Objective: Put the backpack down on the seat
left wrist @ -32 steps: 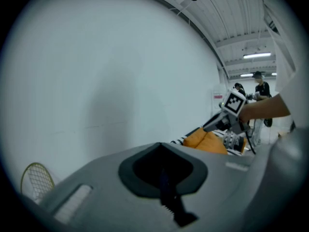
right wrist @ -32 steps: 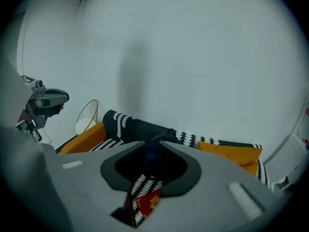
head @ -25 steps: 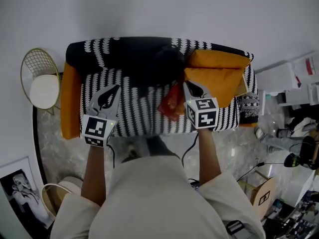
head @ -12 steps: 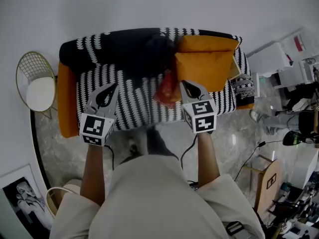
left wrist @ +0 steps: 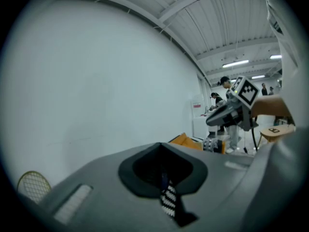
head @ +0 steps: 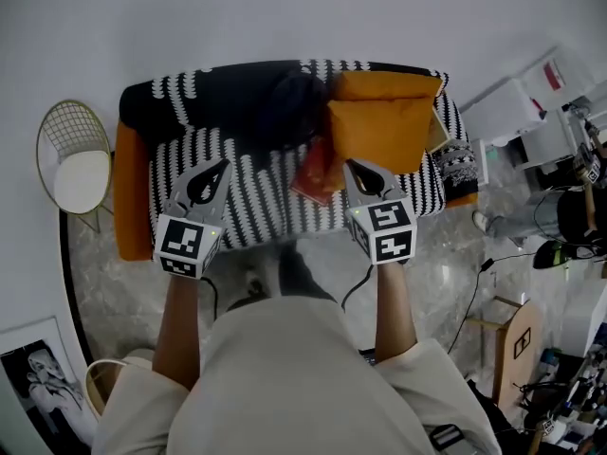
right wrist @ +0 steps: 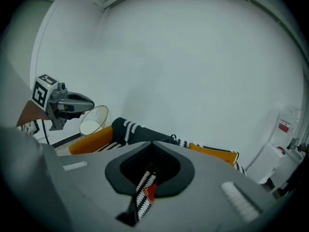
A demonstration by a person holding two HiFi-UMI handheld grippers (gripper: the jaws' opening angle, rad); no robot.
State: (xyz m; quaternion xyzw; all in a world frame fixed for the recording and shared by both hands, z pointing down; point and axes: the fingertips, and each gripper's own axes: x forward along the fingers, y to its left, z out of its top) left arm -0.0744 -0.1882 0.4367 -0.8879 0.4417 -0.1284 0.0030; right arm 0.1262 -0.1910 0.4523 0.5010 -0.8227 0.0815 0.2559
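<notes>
The black backpack [head: 289, 100] rests on the black-and-white patterned sofa [head: 247, 207], leaning against the backrest. In the right gripper view its top handle [right wrist: 170, 138] shows over the jaws. A red flat item [head: 318, 164] lies on the seat just in front of it. My left gripper [head: 222, 166] hovers over the left part of the seat, shut and empty. My right gripper [head: 350, 165] hangs beside the red item, also shut and holding nothing. Both sets of jaws meet with only a thin slit between them in the gripper views [left wrist: 160, 146] [right wrist: 152, 144].
Two orange cushions [head: 384, 126] fill the sofa's right end, and an orange armrest [head: 131, 197] the left. A gold wire chair [head: 76, 164] stands left of the sofa. White boxes, cables and clutter [head: 541, 121] crowd the floor to the right. A white wall is behind.
The sofa has slid slightly up in the head view. Both grippers have drawn back a little toward its front edge, staying shut and empty. The backpack has not moved.
</notes>
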